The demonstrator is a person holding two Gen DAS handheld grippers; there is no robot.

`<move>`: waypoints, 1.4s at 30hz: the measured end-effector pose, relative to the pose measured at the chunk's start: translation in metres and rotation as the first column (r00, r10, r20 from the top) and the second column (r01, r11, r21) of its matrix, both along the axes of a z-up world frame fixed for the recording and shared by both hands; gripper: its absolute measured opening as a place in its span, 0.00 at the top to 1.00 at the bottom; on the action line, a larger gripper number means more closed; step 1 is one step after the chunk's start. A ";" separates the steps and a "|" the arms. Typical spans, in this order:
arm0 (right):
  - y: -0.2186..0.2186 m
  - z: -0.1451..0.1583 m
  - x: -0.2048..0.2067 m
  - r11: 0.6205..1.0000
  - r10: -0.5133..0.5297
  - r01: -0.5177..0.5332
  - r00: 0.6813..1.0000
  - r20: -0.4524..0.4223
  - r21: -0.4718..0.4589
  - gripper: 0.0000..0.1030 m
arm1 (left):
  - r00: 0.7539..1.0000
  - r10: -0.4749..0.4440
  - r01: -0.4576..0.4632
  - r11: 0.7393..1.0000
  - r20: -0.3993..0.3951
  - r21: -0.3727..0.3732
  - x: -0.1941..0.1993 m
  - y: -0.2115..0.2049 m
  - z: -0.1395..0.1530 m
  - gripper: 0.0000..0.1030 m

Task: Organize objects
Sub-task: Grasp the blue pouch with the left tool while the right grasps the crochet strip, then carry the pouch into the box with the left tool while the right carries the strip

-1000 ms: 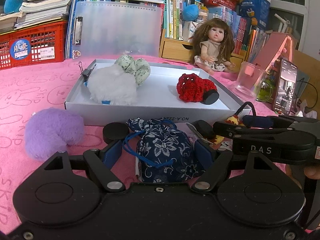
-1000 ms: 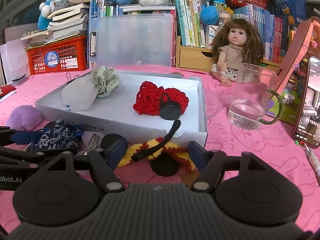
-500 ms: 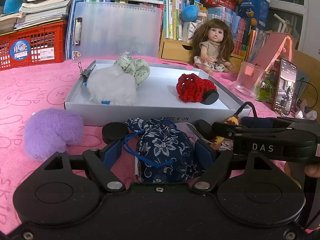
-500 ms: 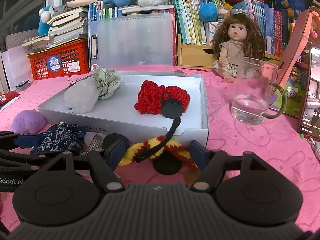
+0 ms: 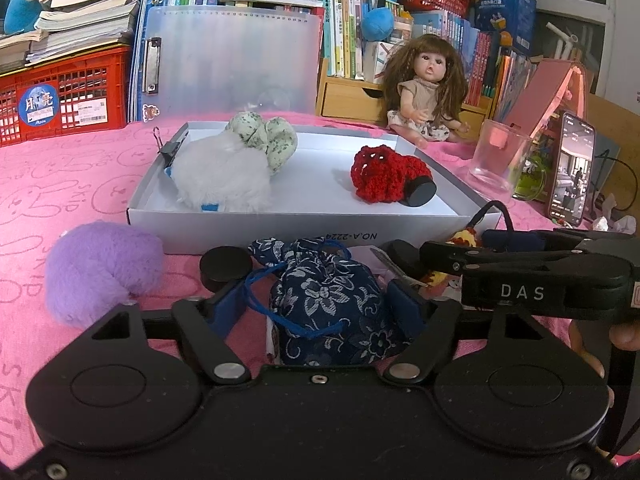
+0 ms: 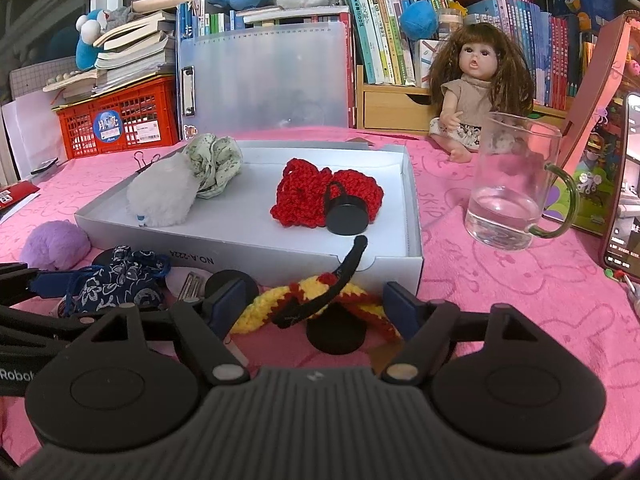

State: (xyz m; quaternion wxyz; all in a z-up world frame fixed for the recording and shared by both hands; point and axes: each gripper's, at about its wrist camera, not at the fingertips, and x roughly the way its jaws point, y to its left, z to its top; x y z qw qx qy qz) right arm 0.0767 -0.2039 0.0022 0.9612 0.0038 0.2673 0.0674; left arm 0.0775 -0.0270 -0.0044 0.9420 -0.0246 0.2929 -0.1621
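Left tongs [image 5: 320, 304] are closing around the blue floral pouch [image 5: 332, 304] for boxing in the white box [image 5: 280, 236], while right tongs [image 6: 316, 308] are straddling the yellow-red crochet piece [image 6: 320, 300], gaping.

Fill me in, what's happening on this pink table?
A person is sorting small soft items into a white box, one tool in each hand. The left tool is closing around a blue floral pouch in front of the box; its pads don't clearly press yet. The right tool stands open around a yellow-red crochet piece, not gripping. Already in the box: a white puff, a green cloth and a red crochet piece. A purple puff is still outside.
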 end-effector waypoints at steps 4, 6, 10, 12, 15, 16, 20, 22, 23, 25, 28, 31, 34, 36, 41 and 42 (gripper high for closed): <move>0.005 0.000 -0.005 1.000 0.013 -0.013 1.000 0.018 -0.026 0.33 | 1.000 -0.007 0.007 1.000 0.000 -0.017 -0.003 -0.001 0.001 0.49; 0.007 0.001 -0.009 0.999 0.022 -0.021 0.999 0.026 -0.041 0.37 | 1.000 -0.011 0.011 1.000 0.004 -0.013 -0.004 -0.001 0.002 0.52; 0.012 0.003 -0.016 0.998 0.048 -0.047 0.999 0.024 -0.040 0.55 | 1.000 -0.008 0.008 1.000 0.003 -0.020 -0.008 0.000 0.004 0.56; 0.016 0.005 -0.019 0.997 0.050 -0.047 0.998 0.035 -0.063 0.60 | 1.000 -0.004 0.004 1.000 0.005 -0.025 -0.009 0.002 0.006 0.57; 0.020 0.010 -0.025 0.995 0.048 -0.042 0.997 0.062 -0.086 0.66 | 1.000 0.001 -0.001 0.999 0.020 -0.033 -0.012 0.004 0.010 0.57; 0.020 0.012 -0.026 0.996 0.048 -0.043 0.997 0.066 -0.083 0.72 | 1.000 0.004 -0.003 0.999 0.027 -0.034 -0.013 0.005 0.012 0.58; 0.017 0.017 -0.027 0.997 0.037 -0.032 0.997 0.074 -0.069 0.77 | 0.999 0.010 -0.008 0.999 0.046 -0.041 -0.016 0.008 0.018 0.58; 0.016 0.019 -0.028 0.998 0.036 -0.031 0.997 0.075 -0.059 0.77 | 0.999 0.011 -0.009 0.999 0.053 -0.046 -0.017 0.009 0.020 0.58; 0.015 0.019 -0.028 0.998 0.035 -0.031 0.997 0.076 -0.056 0.77 | 0.998 0.012 -0.010 0.999 0.058 -0.048 -0.018 0.009 0.022 0.58; 0.015 0.021 -0.028 0.998 0.037 -0.033 0.996 0.079 -0.053 0.78 | 0.998 0.015 -0.011 0.999 0.065 -0.050 -0.019 0.010 0.024 0.58; 0.016 0.024 -0.030 0.998 0.041 -0.036 0.995 0.093 -0.053 0.78 | 0.997 0.020 -0.015 0.998 0.076 -0.058 -0.020 0.011 0.028 0.58; 0.015 0.028 -0.031 0.998 0.041 -0.036 0.993 0.107 -0.053 0.81 | 0.996 0.027 -0.021 0.998 0.087 -0.061 -0.021 0.013 0.031 0.58; 0.014 0.031 -0.031 0.998 0.035 -0.030 0.992 0.117 -0.046 0.84 | 0.995 0.036 -0.030 0.997 0.093 -0.067 -0.020 0.015 0.033 0.58; 0.013 0.033 -0.031 0.998 0.034 -0.029 0.992 0.123 -0.047 0.85 | 0.994 0.043 -0.036 0.997 0.096 -0.071 -0.020 0.016 0.035 0.58; 0.012 0.033 -0.032 0.998 0.028 -0.022 0.991 0.130 -0.050 0.86 | 0.994 0.051 -0.044 0.997 0.098 -0.070 -0.019 0.019 0.035 0.58; 0.012 0.032 -0.032 0.998 0.024 -0.017 0.992 0.126 -0.052 0.85 | 0.994 0.053 -0.046 0.997 0.098 -0.069 -0.019 0.019 0.035 0.58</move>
